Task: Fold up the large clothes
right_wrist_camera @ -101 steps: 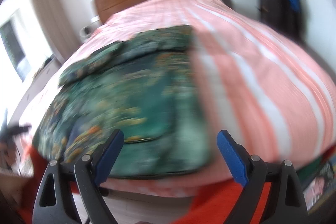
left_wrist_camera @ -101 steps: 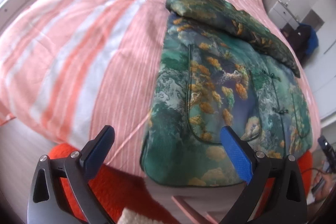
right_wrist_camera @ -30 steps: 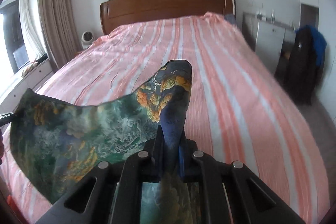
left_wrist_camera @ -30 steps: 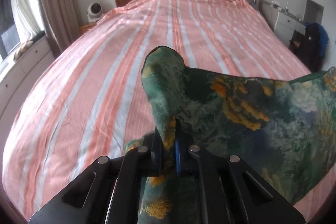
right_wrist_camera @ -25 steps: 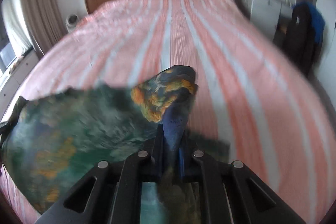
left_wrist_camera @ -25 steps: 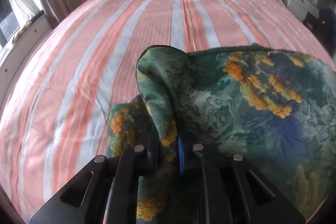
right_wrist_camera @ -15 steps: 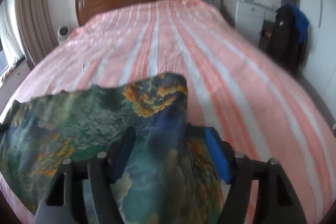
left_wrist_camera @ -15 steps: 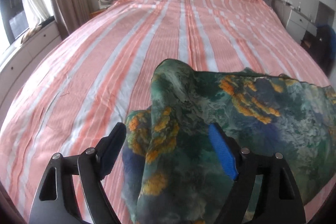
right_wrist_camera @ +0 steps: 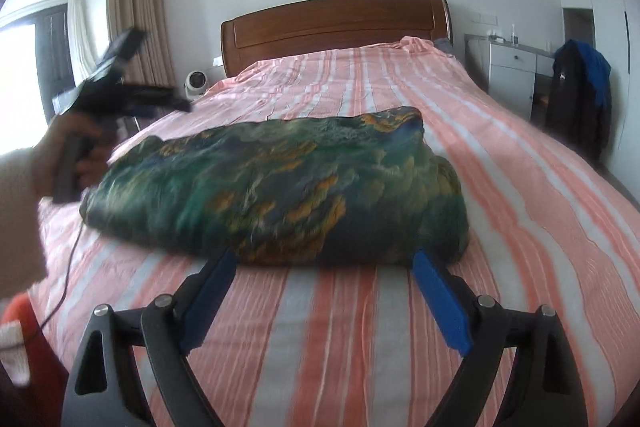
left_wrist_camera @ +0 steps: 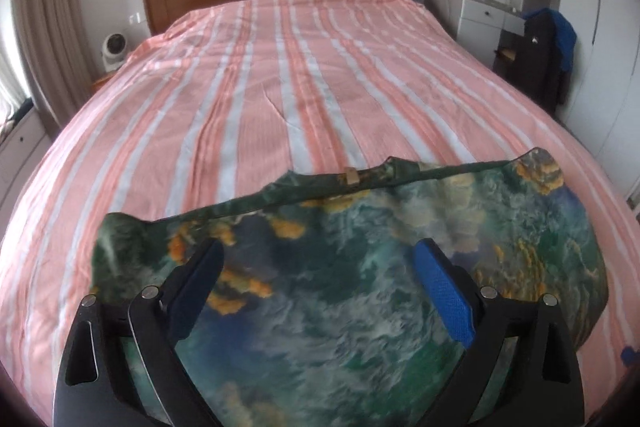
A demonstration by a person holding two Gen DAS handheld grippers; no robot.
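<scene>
A green and blue garment with orange cloud patterns [left_wrist_camera: 360,267] [right_wrist_camera: 280,187] lies folded over as a puffed bundle near the foot of the bed. My left gripper [left_wrist_camera: 320,267] hovers just over its near part, jaws still opening, blue pads clear of the cloth. My right gripper [right_wrist_camera: 324,283] is pulled back from the bundle's near edge, jaws also opening, with only striped sheet between them. In the right wrist view a hand holds the left gripper [right_wrist_camera: 120,83] above the garment's left end, blurred.
The bed [left_wrist_camera: 280,67] carries a pink and white striped sheet and has a wooden headboard [right_wrist_camera: 336,27]. A white dresser [right_wrist_camera: 512,71] and a dark jacket on a stand [right_wrist_camera: 580,99] are to the right. A small fan [left_wrist_camera: 114,49] and curtains are on the left.
Both grippers were shut on corners of the lifted garment, then opened and let it drop. The cloth now lies on the bed and both grippers have drawn back from it.
</scene>
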